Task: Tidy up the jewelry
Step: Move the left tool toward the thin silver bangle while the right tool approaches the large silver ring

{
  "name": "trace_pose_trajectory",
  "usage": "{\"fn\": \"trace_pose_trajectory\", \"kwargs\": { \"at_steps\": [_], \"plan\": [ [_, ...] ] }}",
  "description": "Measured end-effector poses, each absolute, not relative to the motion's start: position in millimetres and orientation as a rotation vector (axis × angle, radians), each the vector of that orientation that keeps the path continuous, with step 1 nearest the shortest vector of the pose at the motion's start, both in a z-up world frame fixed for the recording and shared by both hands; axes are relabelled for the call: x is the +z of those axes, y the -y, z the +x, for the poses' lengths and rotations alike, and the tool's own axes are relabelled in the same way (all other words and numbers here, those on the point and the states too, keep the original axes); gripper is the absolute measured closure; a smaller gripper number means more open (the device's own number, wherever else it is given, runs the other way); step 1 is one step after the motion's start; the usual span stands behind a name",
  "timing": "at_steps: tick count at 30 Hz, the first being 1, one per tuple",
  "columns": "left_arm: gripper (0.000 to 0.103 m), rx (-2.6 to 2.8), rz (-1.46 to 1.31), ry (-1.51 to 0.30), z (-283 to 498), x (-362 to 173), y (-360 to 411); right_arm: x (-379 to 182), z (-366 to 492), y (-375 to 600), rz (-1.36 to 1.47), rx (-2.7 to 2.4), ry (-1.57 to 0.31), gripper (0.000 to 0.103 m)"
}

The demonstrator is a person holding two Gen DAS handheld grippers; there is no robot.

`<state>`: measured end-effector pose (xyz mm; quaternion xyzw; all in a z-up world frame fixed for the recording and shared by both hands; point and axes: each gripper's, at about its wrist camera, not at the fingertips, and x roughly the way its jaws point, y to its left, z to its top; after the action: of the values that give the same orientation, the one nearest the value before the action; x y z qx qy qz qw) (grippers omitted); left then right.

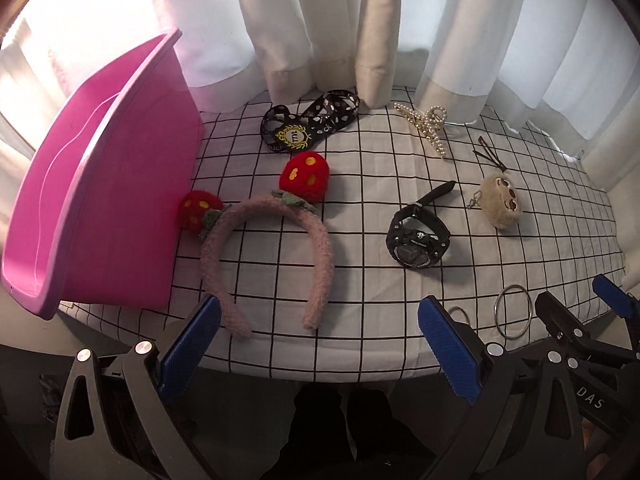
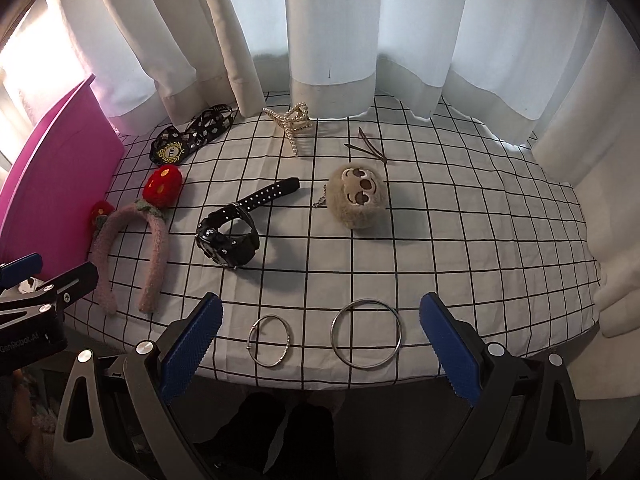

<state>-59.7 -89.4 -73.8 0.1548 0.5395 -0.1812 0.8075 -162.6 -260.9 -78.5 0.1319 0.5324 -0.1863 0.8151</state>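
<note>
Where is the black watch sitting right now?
The black watch lies mid-table on the checked cloth, between the pink fuzzy headband on its left and the plush sloth charm on its right in the right wrist view.

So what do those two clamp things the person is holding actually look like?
Both match. The left gripper and right gripper each have two black angular plastic arms with triangular cutouts and round silver bolts. The jaws are lined with bright blue, bumpy-textured pads. White lettering is printed on the bodies, only partly readable. No cables or sleeves show.
</note>
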Motion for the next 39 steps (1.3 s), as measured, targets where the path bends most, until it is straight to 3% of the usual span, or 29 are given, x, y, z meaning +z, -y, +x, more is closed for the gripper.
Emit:
{"fn": "trace_pose_trajectory", "kwargs": {
  "at_steps": [16,39],
  "plan": [
    [0.006,-0.495,0.359,-1.229,-120,-149,145,-175,-192,299,0.211,-0.316,-1.245,0.009],
    [0.006,-0.512,0.29,-1.175,-127,-183,154,-199,-194,321,0.277,-0.218,-1.179,0.009]
  ]
}}
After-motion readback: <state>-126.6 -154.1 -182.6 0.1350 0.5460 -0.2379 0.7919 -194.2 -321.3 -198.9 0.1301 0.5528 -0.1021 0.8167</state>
